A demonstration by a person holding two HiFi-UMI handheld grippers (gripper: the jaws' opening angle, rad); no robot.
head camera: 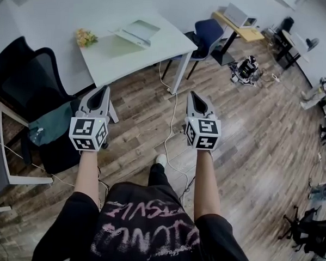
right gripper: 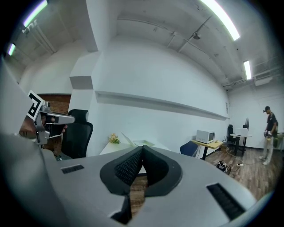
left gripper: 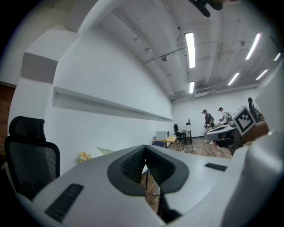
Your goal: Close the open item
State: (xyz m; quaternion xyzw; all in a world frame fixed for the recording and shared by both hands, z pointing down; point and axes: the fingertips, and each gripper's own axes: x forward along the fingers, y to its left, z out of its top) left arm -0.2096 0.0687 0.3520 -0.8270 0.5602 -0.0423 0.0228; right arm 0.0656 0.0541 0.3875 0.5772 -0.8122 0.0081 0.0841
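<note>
Indistinct open item [head camera: 136, 32] on table [head camera: 163, 46]

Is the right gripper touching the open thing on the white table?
Apart. The head view shows floor and bare white table between the right gripper and the open item.

Head view: high, steeply down, close over left gripper [head camera: 104, 90] and right gripper [head camera: 194, 94]; white table [head camera: 156, 48] ahead. 2 gripper views: low, about level, along own jaws, facing that table, well apart from it. All 3 share table, flowers [head camera: 86, 38].
</note>
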